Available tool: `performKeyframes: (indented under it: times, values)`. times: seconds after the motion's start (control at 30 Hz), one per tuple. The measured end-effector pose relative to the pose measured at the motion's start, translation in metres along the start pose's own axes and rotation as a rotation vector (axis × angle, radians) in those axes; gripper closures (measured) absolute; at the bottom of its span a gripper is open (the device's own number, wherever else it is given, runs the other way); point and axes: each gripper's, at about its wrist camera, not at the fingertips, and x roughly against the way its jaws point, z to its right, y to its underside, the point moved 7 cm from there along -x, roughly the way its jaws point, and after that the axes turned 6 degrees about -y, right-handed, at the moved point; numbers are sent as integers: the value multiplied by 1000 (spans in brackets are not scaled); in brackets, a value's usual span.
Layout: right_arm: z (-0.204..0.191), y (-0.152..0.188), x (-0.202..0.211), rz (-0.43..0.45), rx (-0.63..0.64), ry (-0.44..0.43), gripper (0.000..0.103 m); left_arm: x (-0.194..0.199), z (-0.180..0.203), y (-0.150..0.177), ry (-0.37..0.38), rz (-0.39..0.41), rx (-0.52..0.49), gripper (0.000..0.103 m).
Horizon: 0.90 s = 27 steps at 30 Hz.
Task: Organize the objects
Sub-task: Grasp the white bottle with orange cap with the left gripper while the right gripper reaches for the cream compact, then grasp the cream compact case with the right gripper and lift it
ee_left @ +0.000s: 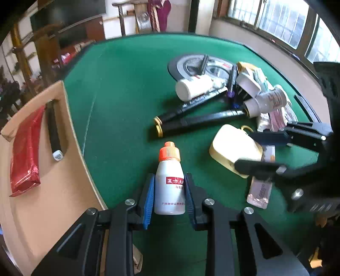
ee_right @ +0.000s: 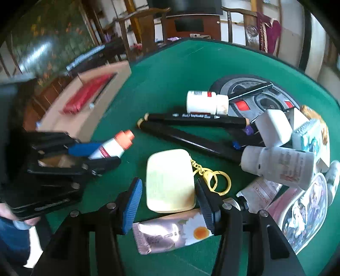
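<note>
Home living rm, green felt table (ee_left: 131, 70), wooden chairs (ee_right: 136, 19), barred windows (ee_left: 276, 21), TV (ee_right: 187, 5)

A green felt table (ee_left: 131, 70) with a dark rim fills the middle of the room. Behind it stand dark wooden chairs (ee_right: 140, 25) and a dark cabinet (ee_right: 191, 25) against a pale wall (ee_left: 119, 23). A maroon cloth (ee_left: 159, 14) hangs over one chair back. Along one side runs a row of barred windows (ee_left: 280, 23) — daylight pours in. A flowered panel (ee_right: 48, 36) — perhaps a screen, blurred — stands opposite.
</note>
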Motion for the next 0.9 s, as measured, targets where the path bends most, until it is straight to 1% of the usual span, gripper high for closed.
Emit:
performKeyframes:
  times: [0.03,0.07,0.13,0.17,0.23,0.3,0.4,0.47,0.53,0.63,0.73,0.9]
  values:
    - [0,0,-1,19,23,26,46,1,-1,-1,-8,11,13,77]
    - [1,2,-5,12,32,43,47,2,0,0,-16,15,16,77]
    - [2,0,-4,25,48,81,50,2,4,4,-21,22,8,77]
    - [2,2,-4,24,63,98,51,-3,4,-3,-30,25,6,77]
    - [1,0,-1,30,69,114,51,-4,5,-1,-52,29,-3,77]
    - [3,0,3,43,47,122,51,-7,6,-3,-73,35,-7,77]
    - [8,-8,14,86,4,99,52,-6,6,-1,-96,59,-6,77]
    - [14,-12,22,116,-49,61,52,-5,5,-2,-72,64,14,77]
    - [17,-16,26,134,-89,20,52,2,2,-2,-29,84,46,77]
    - [20,-17,34,159,-114,7,52,13,4,-8,6,130,62,77]
    - [17,-18,40,179,-120,1,52,22,6,-12,15,153,68,77]
    - [13,-20,47,199,-123,-6,51,28,7,-17,23,164,78,77]
